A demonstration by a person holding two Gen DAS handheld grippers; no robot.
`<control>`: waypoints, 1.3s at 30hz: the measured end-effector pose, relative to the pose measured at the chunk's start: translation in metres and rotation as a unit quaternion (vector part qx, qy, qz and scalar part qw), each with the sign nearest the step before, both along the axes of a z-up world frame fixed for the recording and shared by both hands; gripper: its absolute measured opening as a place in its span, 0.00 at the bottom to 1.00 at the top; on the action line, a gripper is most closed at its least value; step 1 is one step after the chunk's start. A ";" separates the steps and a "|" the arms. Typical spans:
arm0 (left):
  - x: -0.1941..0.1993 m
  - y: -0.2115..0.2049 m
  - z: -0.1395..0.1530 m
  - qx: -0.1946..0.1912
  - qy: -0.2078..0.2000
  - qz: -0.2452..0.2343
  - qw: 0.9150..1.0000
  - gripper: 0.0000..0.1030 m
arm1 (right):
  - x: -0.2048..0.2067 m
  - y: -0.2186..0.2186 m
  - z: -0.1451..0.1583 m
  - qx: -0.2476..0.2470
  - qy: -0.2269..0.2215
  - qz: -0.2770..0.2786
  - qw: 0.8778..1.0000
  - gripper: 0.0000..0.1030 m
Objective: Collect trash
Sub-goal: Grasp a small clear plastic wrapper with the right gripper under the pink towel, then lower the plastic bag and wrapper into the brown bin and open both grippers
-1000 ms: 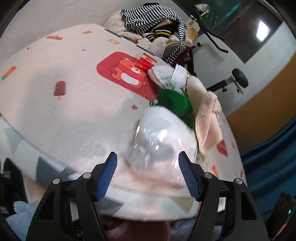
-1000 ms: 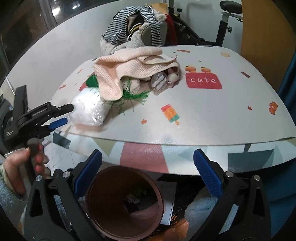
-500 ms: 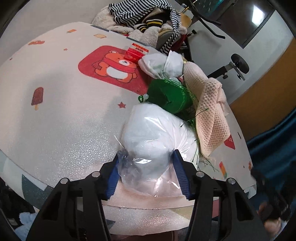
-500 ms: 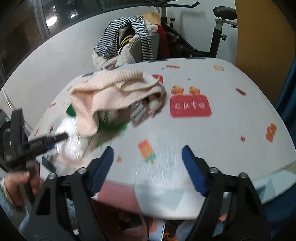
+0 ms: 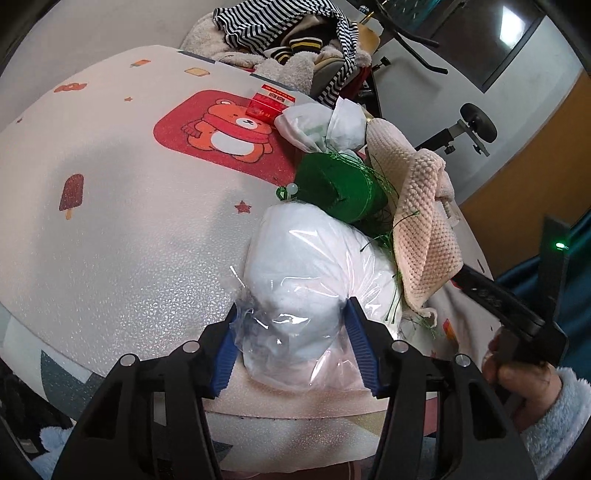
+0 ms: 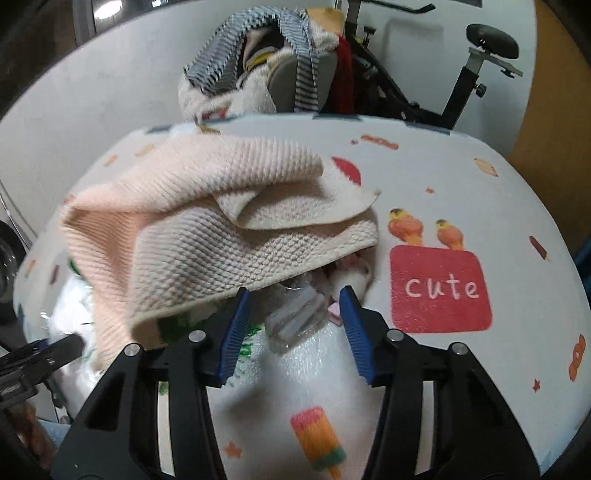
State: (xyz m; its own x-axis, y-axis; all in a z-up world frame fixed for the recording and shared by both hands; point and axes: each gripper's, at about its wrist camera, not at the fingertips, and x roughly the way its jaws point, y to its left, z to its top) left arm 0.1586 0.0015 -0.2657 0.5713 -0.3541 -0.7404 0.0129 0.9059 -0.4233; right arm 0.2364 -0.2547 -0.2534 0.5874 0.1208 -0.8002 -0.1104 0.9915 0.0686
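Observation:
A clear plastic bag stuffed with white filling (image 5: 314, 280) lies near the table's front edge. My left gripper (image 5: 291, 347) is shut on its near end, blue pads pressed into the plastic. The bag also shows at the left of the right wrist view (image 6: 74, 310). Behind it sit a green ribbon spool (image 5: 340, 188), a crumpled white bag (image 5: 321, 125) and a red packet (image 5: 267, 103). My right gripper (image 6: 291, 321) is open, its jaws on either side of a crushed clear plastic bottle (image 6: 295, 317) that pokes out from under a pink waffle towel (image 6: 207, 229).
The table (image 6: 443, 177) has a white cover with cartoon prints. A chair piled with striped clothes (image 5: 288, 33) stands behind it, and an exercise bike (image 6: 461, 74) at the back right. The right tool and hand show at the right of the left wrist view (image 5: 517, 332).
My left gripper has closed on the plastic bag. My right gripper rose from below the table edge, moved in over the table and narrowed around the clear bottle.

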 end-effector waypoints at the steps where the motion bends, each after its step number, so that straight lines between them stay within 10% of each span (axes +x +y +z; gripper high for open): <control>1: 0.000 0.000 0.000 -0.001 0.001 -0.001 1.000 0.52 | 0.000 0.001 -0.002 -0.005 0.003 0.000 1.000 0.40; 21: 0.004 -0.002 0.010 -0.001 0.014 -0.008 1.000 0.39 | -0.097 -0.057 0.032 0.046 -0.036 -0.050 0.997 0.24; 29: -0.011 0.009 0.043 0.035 -0.020 0.012 0.999 0.31 | -0.101 -0.112 0.059 0.059 -0.071 -0.143 0.985 0.24; 39: -0.036 0.039 0.102 0.042 -0.078 0.003 0.996 0.31 | -0.115 -0.095 0.099 0.097 -0.115 -0.091 0.984 0.24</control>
